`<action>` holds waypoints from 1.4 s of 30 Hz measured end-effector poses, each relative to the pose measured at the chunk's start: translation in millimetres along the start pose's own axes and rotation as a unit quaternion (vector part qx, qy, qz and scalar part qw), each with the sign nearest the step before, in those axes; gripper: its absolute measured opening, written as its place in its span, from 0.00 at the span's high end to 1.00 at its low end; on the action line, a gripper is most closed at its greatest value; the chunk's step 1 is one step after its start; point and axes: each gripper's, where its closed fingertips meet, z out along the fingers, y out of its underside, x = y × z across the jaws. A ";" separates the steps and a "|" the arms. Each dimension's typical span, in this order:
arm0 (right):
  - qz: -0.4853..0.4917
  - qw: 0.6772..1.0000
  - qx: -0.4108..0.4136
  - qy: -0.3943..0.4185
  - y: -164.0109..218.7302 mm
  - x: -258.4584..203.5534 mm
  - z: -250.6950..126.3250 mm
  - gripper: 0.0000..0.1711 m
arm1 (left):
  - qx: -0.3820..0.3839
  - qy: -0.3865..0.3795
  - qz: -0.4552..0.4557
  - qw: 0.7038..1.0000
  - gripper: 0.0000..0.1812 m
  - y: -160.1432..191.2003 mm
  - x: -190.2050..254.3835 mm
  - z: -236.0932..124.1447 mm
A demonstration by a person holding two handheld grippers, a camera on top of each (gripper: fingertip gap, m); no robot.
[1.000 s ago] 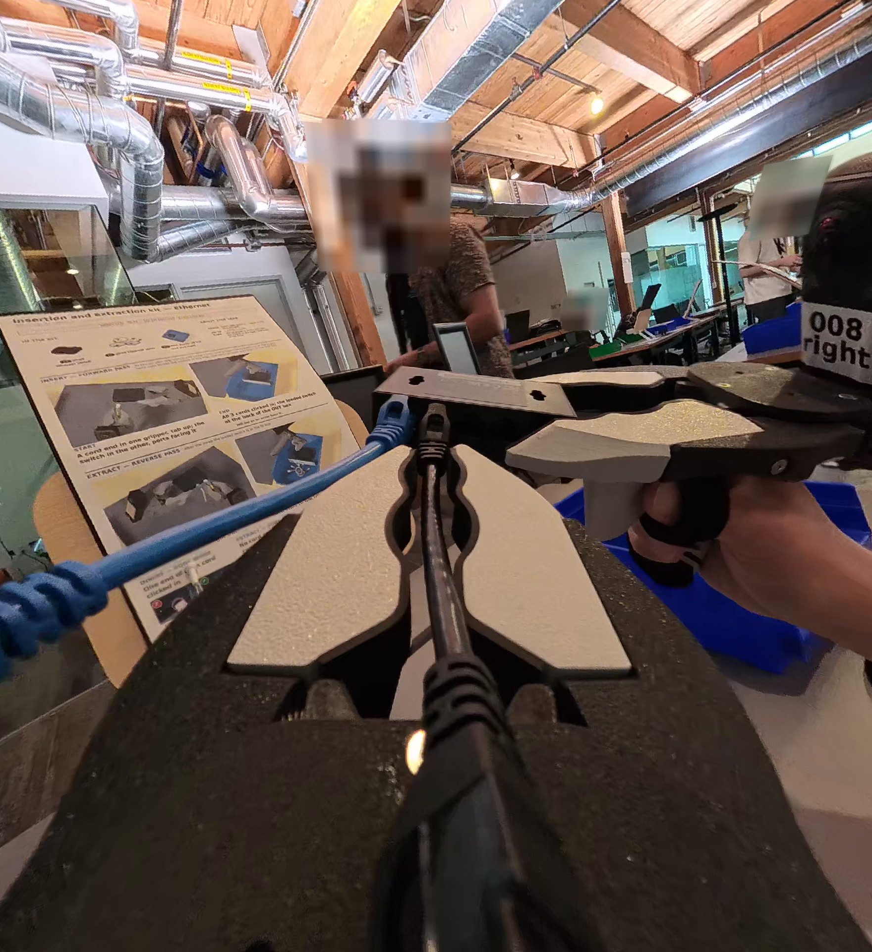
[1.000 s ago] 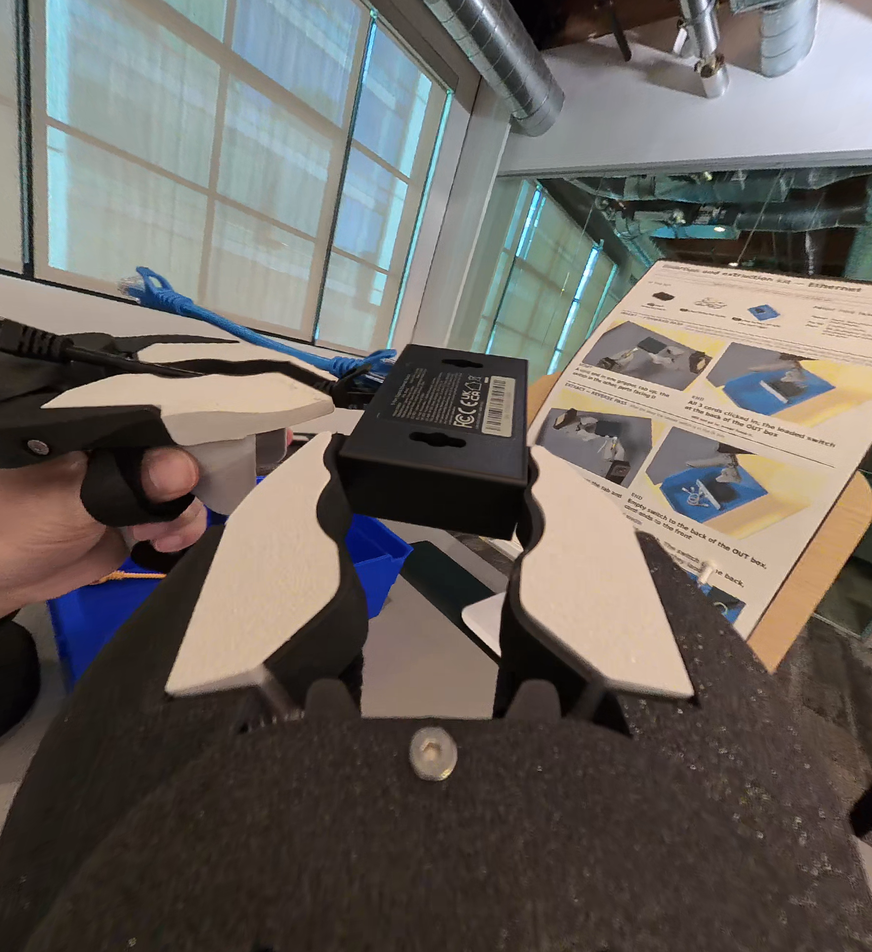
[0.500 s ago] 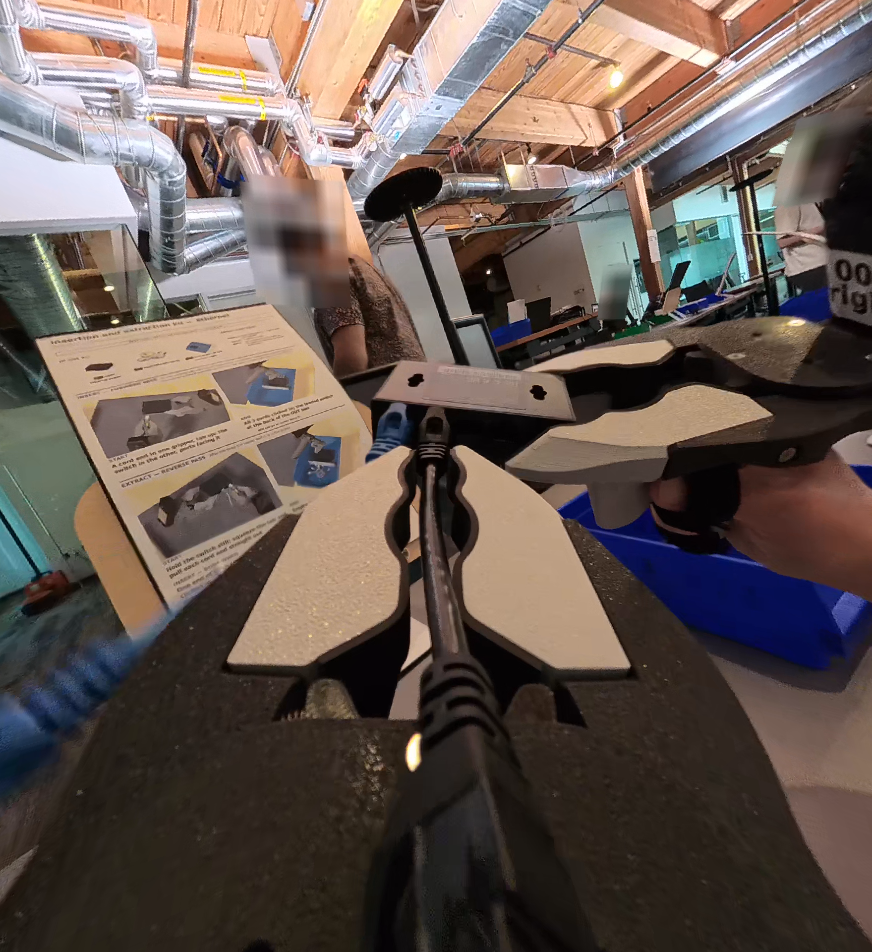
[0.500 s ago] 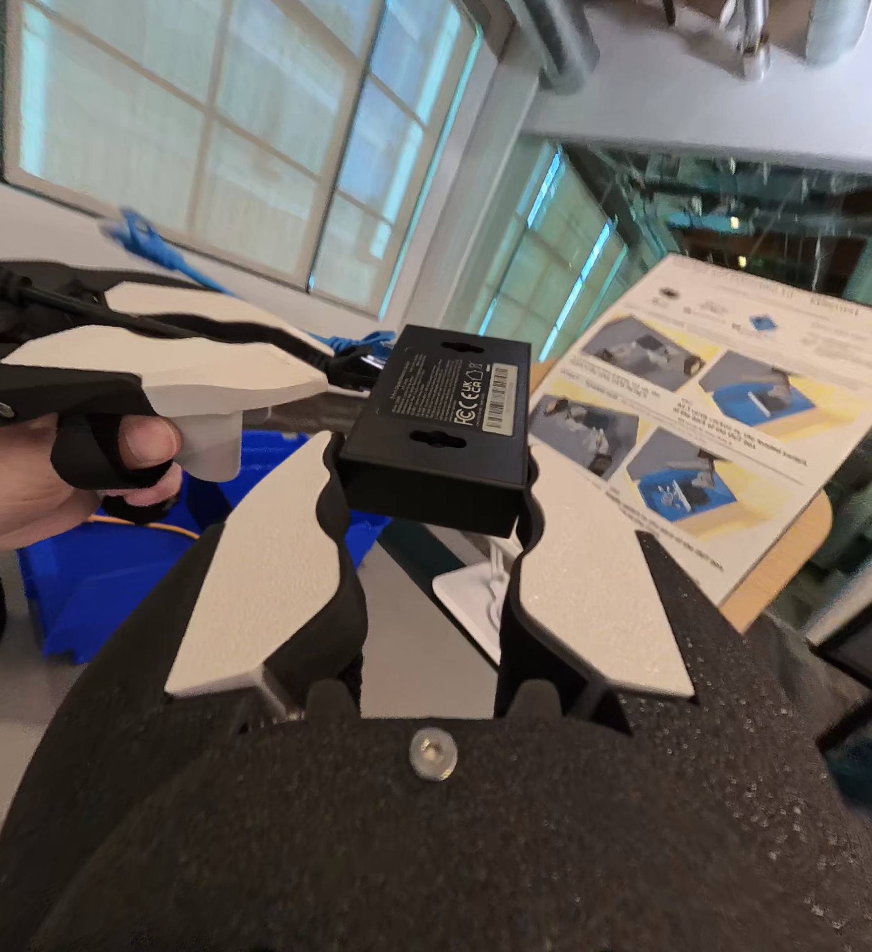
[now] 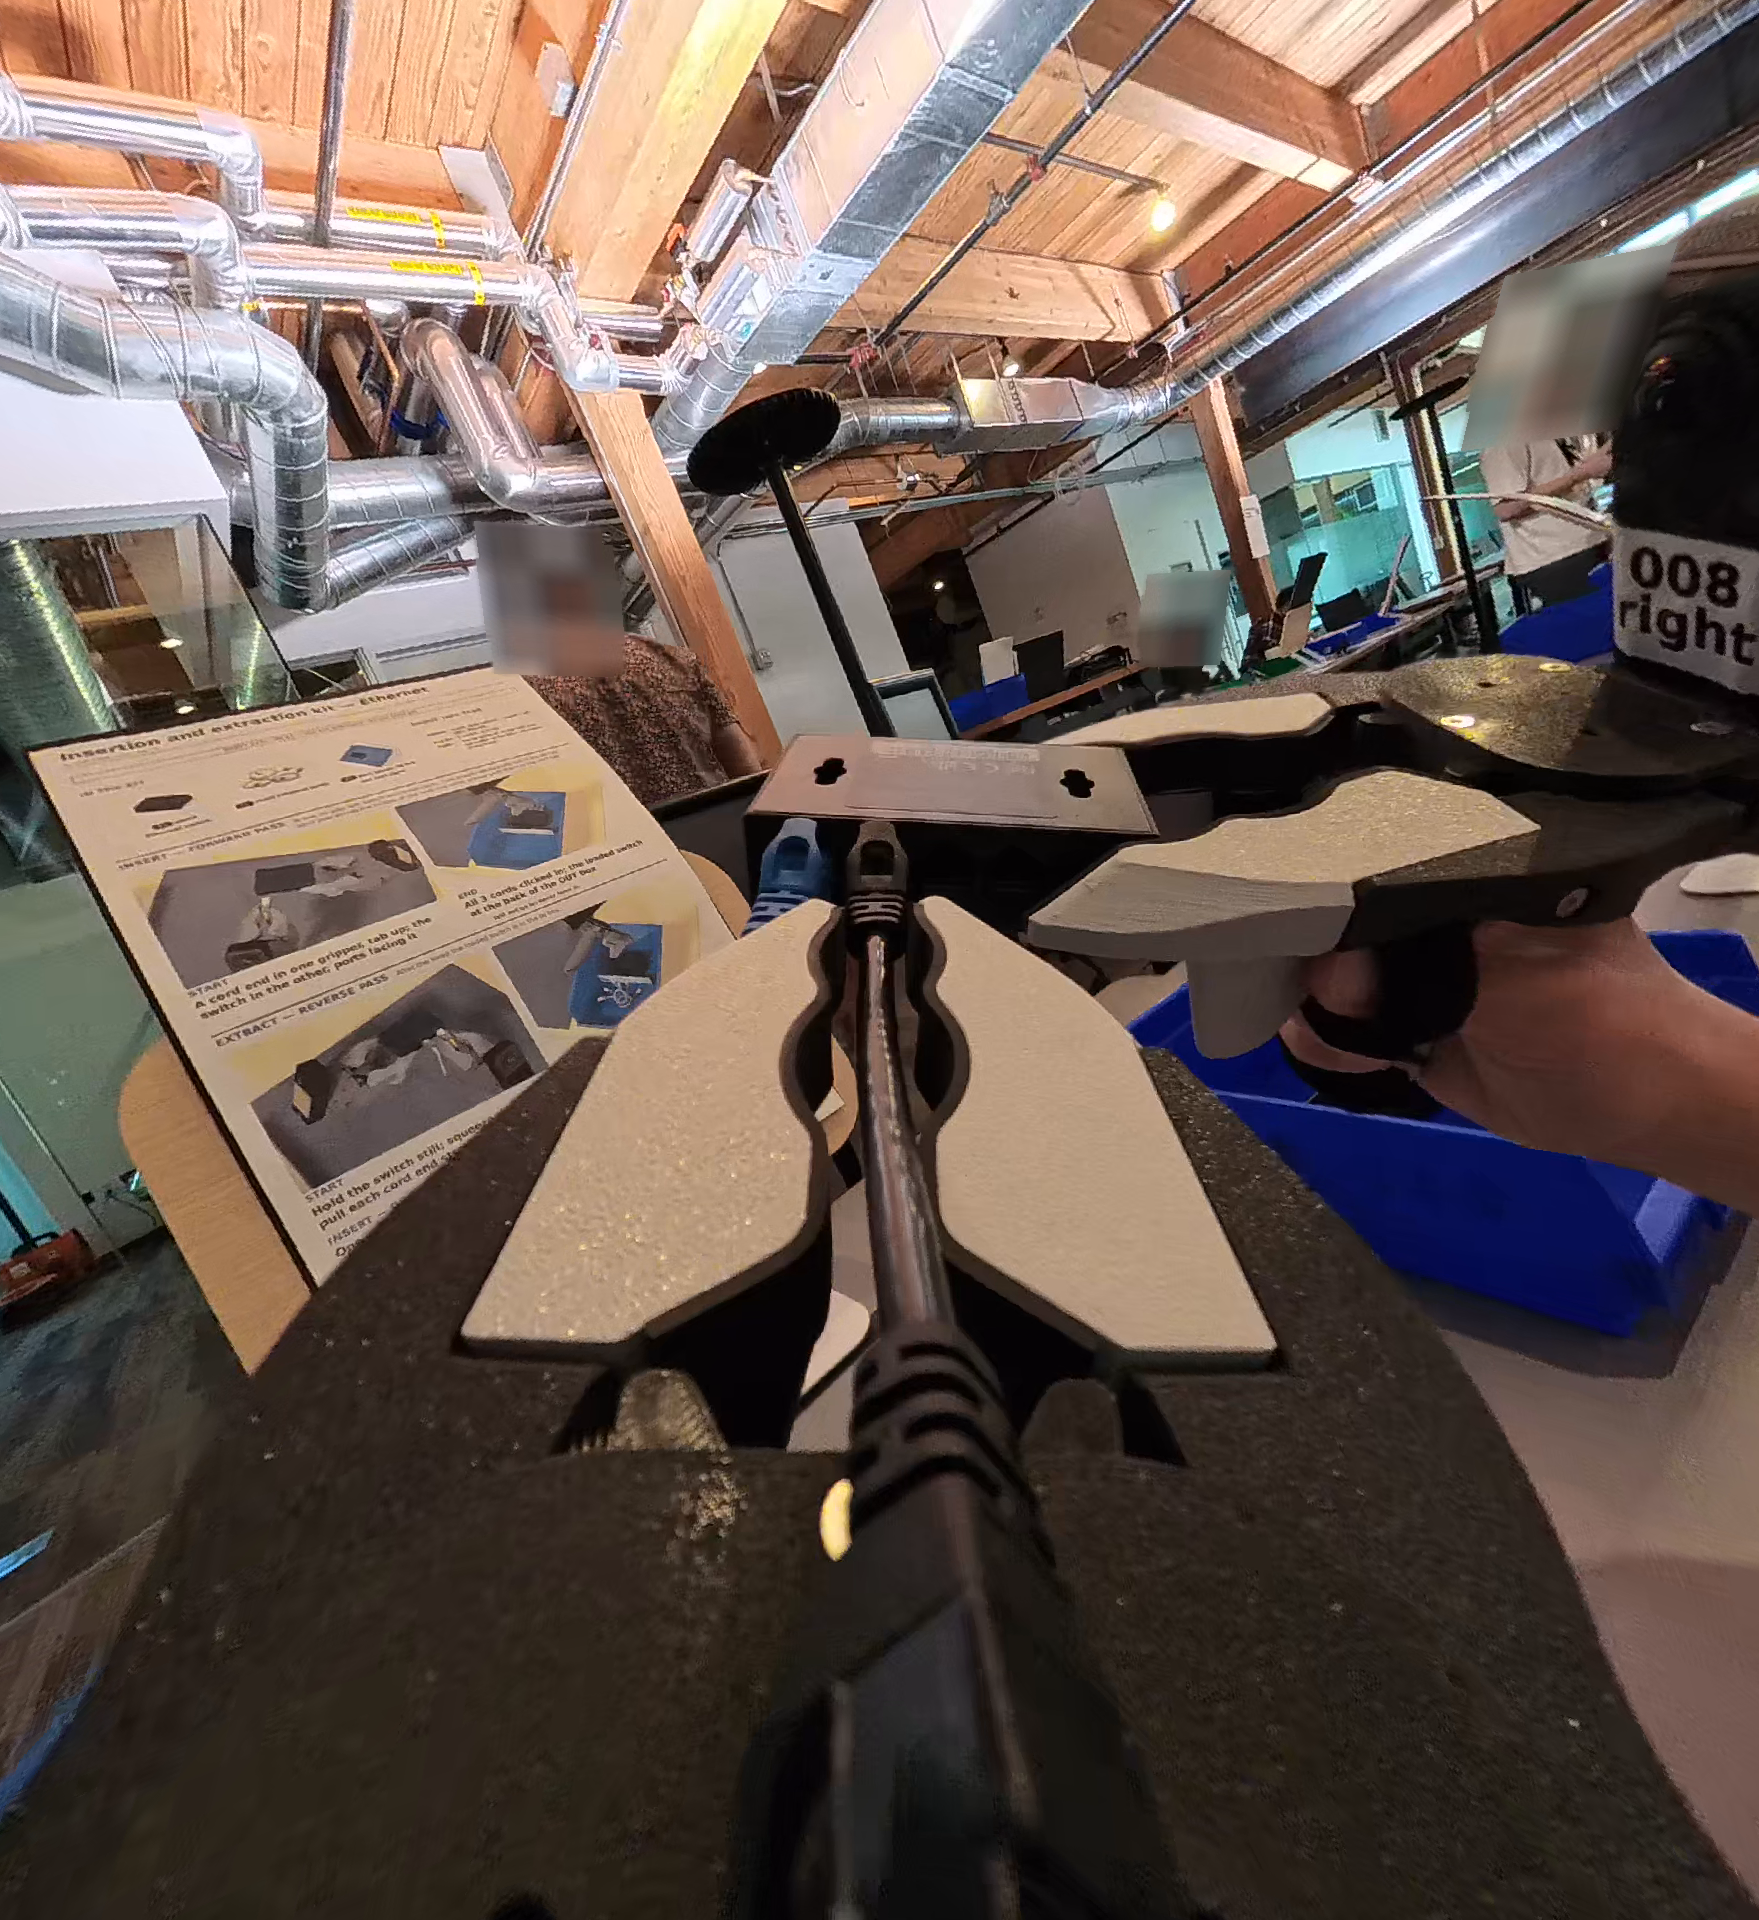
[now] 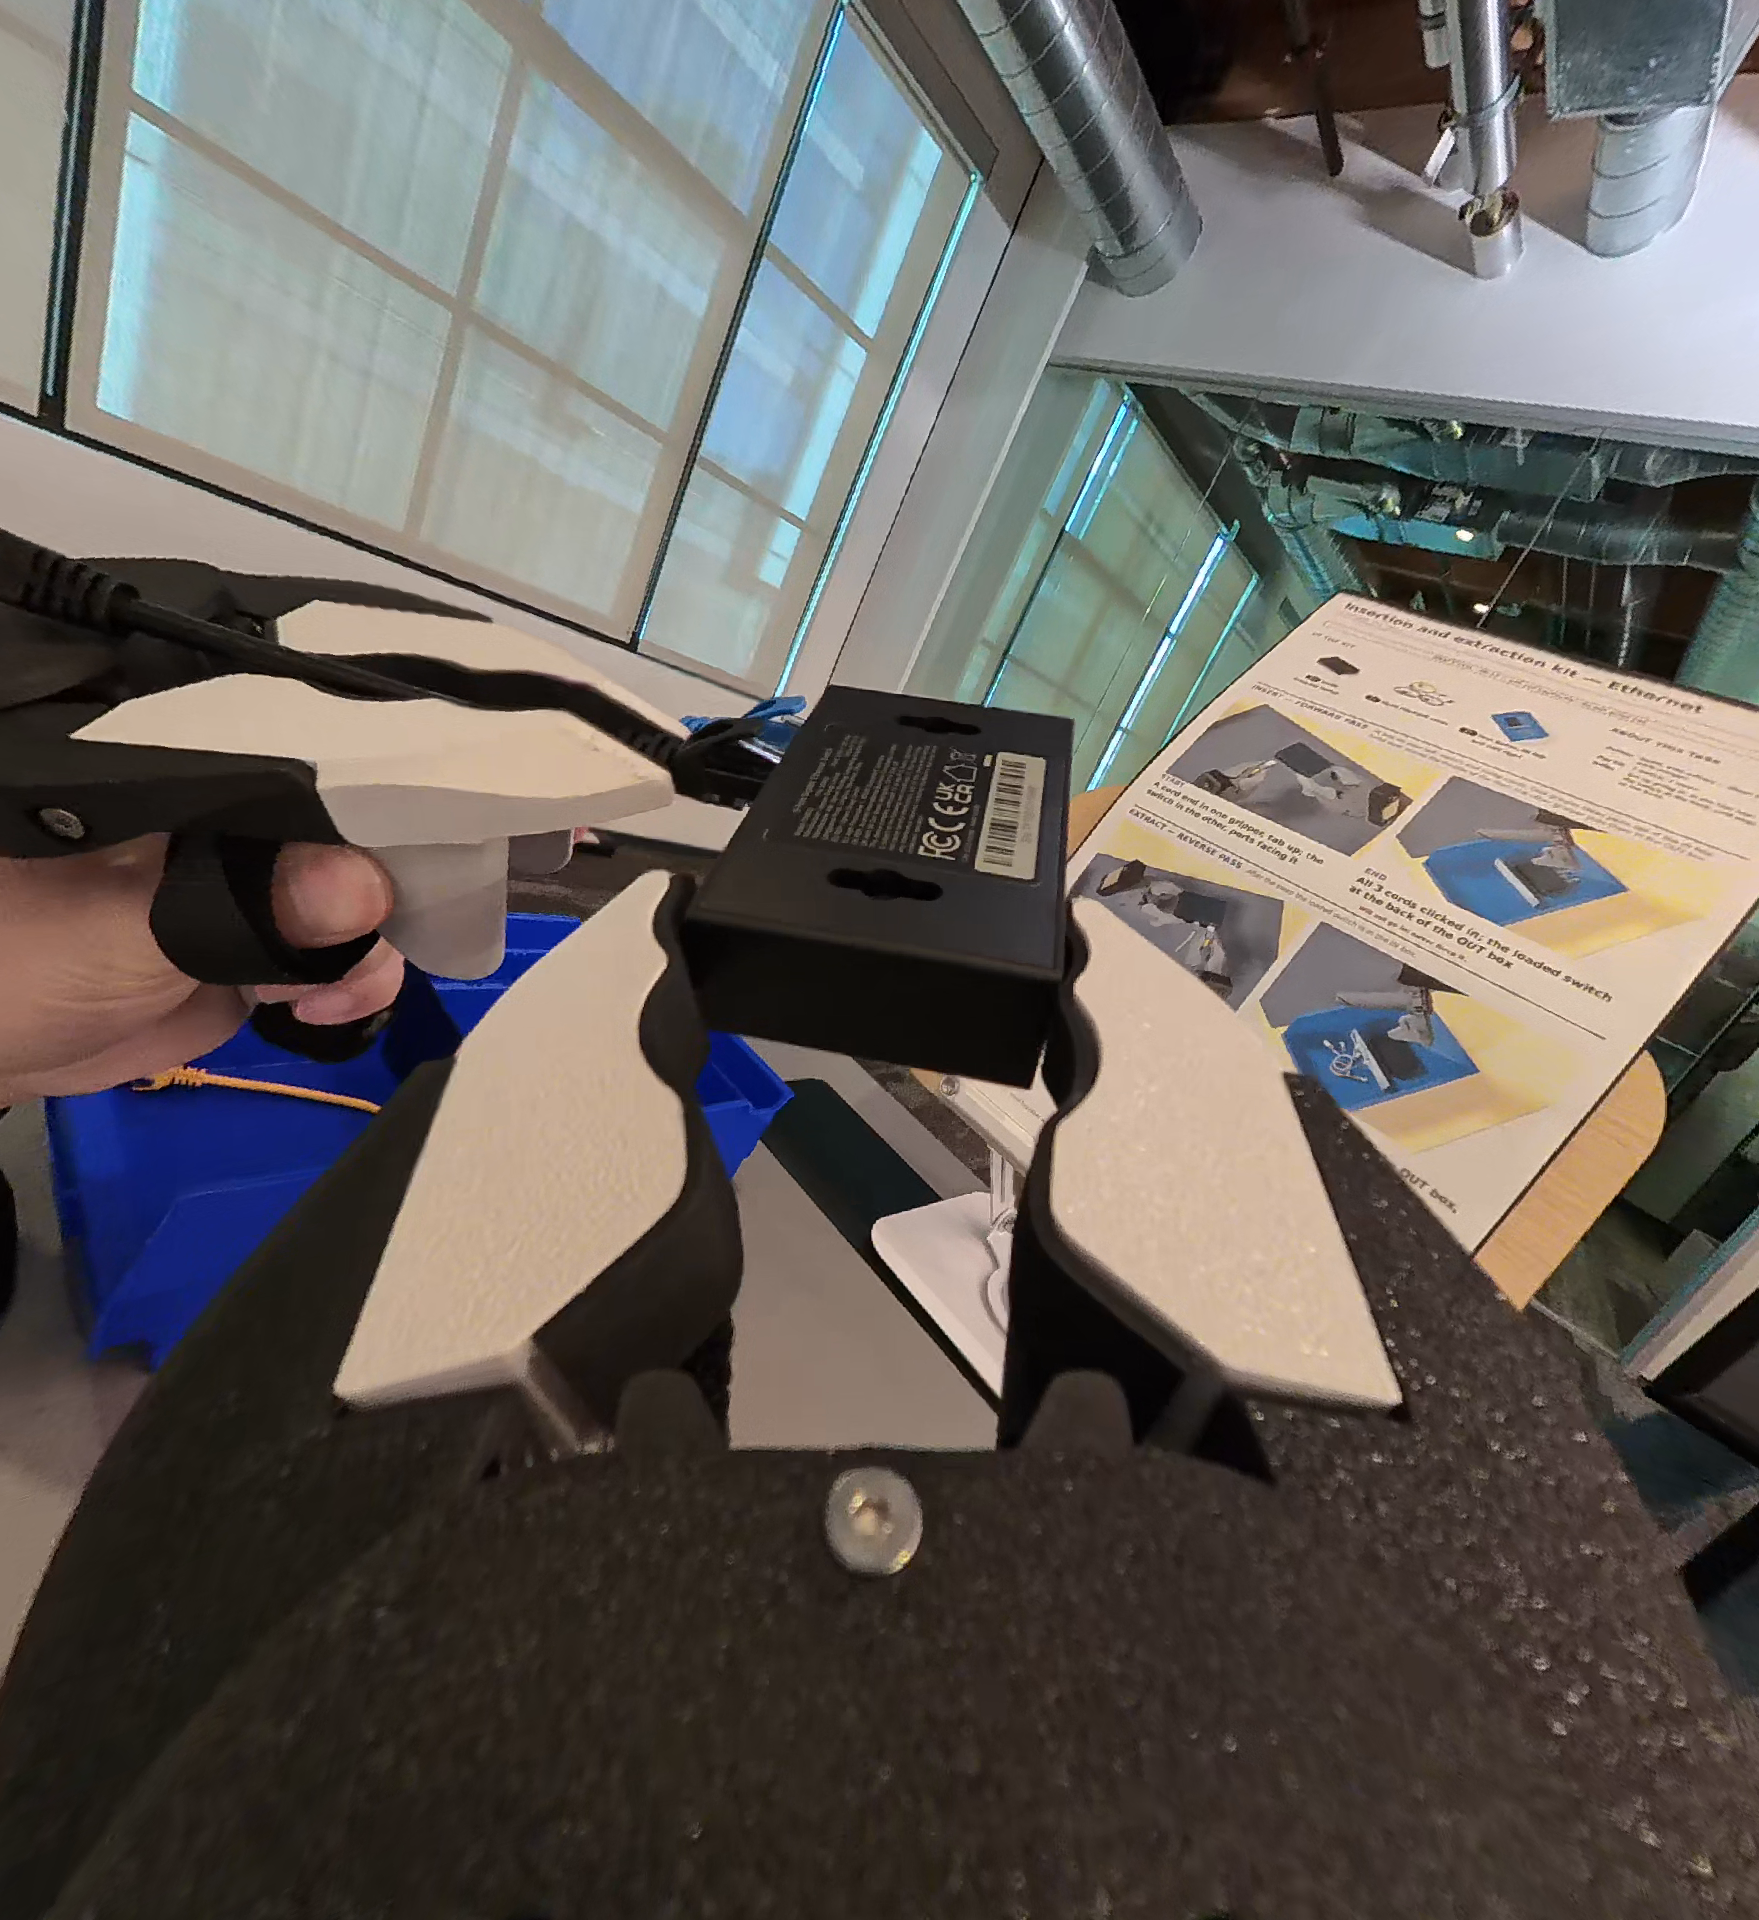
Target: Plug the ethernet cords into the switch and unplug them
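My right gripper (image 6: 864,945) is shut on the black switch (image 6: 896,883), held in the air with its labelled underside up. The switch also shows in the left wrist view (image 5: 942,795). My left gripper (image 5: 880,920) is shut on a black ethernet cord (image 5: 896,1122); its plug (image 5: 873,852) sits at the switch's port side, and in the right wrist view the plug (image 6: 719,764) touches the switch's edge. A blue cord's plug (image 5: 792,868) is in the port to the left of it. The ports themselves are hidden.
A blue bin (image 5: 1457,1174) stands on the white table below the grippers; it also shows in the right wrist view (image 6: 262,1174). An instruction board (image 5: 355,935) leans at the left. A black pole stand (image 5: 802,520) and people are behind.
The blue cord's long run has swung out of the left wrist view. Both grippers have shifted together, and the black plug now sits closer against the switch.
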 end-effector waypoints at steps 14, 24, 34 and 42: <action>0.004 1.000 0.013 -0.009 -5.7 -4.6 -0.1 0.63 | 0.013 -0.005 0.020 1.000 0.94 -7.6 -0.8 -2.8; 0.017 0.998 0.041 -0.040 -27.6 -10.4 -10.6 0.62 | 0.050 -0.034 0.081 0.995 0.94 -28.9 9.9 -9.1; -0.020 0.996 0.069 -0.046 -45.0 -19.2 -15.5 0.51 | 0.071 -0.024 0.057 0.996 0.94 -36.7 14.5 -11.8; -0.015 0.990 0.103 -0.097 -53.8 -27.1 -23.8 0.44 | 0.080 0.003 0.054 0.995 0.94 -41.0 27.1 -11.8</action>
